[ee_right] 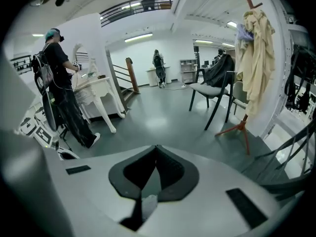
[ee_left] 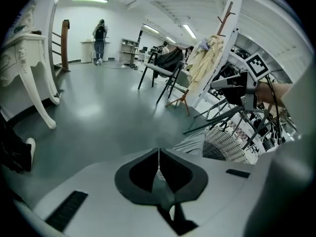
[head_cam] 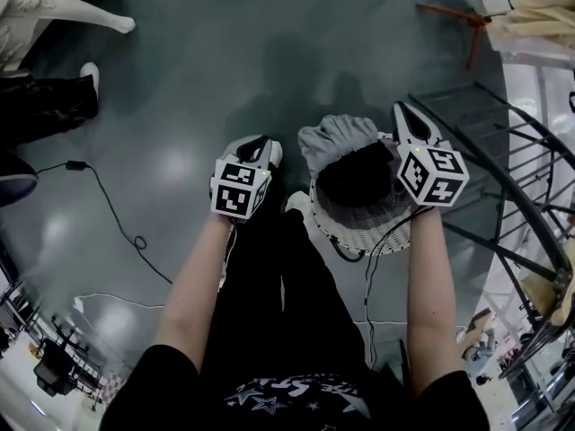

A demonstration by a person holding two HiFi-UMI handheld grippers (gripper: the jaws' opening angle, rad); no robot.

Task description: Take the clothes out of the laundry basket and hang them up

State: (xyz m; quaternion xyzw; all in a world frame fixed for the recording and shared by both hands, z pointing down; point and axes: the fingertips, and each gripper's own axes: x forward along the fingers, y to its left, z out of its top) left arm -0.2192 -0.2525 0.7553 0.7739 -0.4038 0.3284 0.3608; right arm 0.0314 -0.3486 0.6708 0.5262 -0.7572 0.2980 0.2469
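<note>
A white wicker laundry basket (head_cam: 368,230) stands on the floor in front of the person's legs. A grey garment (head_cam: 334,138) hangs over its far rim and dark clothing (head_cam: 356,174) fills it. My left gripper (head_cam: 263,144) hovers left of the basket, shut and empty. My right gripper (head_cam: 403,113) is above the basket's right rim, shut too, holding nothing. In the left gripper view the jaws (ee_left: 158,155) meet in a line, with the basket (ee_left: 226,145) and grey garment (ee_left: 193,143) beyond. The right gripper view shows its jaws (ee_right: 156,153) pressed together.
A dark metal drying rack (head_cam: 514,164) stands to the right of the basket. A coat stand with a cream garment (ee_right: 255,46) and a chair draped in dark cloth (ee_right: 217,75) stand further off. A person (ee_right: 60,85) stands by a white table (ee_right: 101,90). A cable (head_cam: 117,218) lies on the floor.
</note>
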